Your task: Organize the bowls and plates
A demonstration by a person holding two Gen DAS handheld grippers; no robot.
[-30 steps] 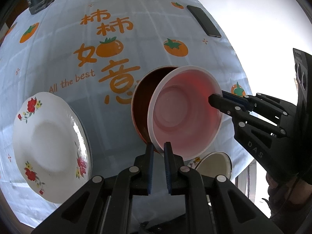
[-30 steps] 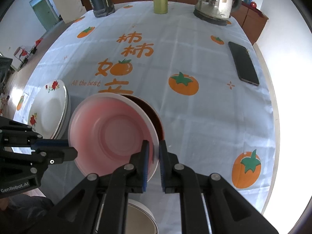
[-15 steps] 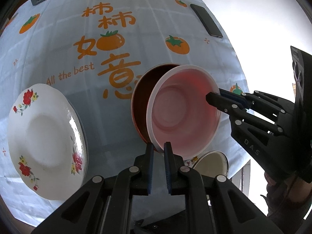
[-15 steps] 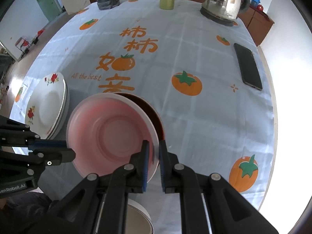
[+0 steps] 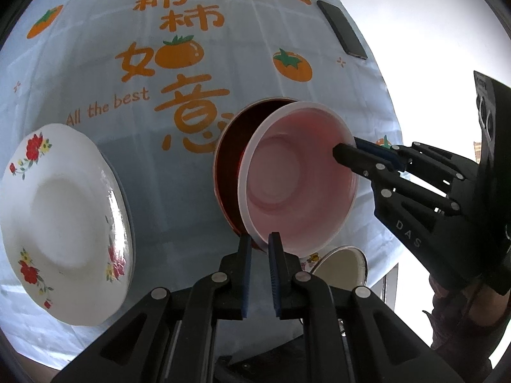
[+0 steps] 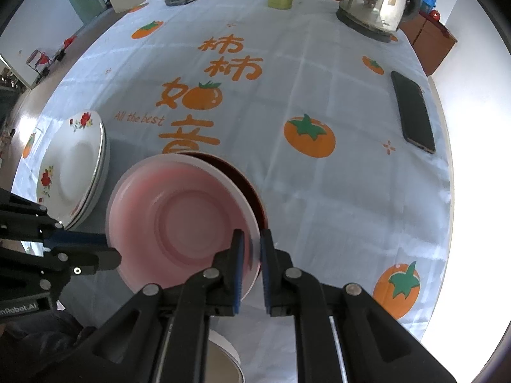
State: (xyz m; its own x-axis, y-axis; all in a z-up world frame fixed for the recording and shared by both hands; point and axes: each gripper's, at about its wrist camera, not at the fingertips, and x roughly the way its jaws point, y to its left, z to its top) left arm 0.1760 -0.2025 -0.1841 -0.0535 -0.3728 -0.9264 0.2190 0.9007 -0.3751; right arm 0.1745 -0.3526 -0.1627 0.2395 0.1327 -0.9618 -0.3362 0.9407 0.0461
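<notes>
At the left of the left wrist frame, a stack of white flowered ceramic plates (image 5: 64, 223) is sitting on the bench (image 5: 223, 73). Going rightward, at centre, the translucent pink plastic bowl (image 5: 297, 175) is hanging tilted, partly inside the dark red round bowl (image 5: 230, 172) below it. The left hand-held gripper (image 5: 258, 242) is pinching its near rim and the right hand-held gripper (image 6: 252, 245) is clamping the opposite rim, equally near. Lowering it straight down looks like the coming move.
</notes>
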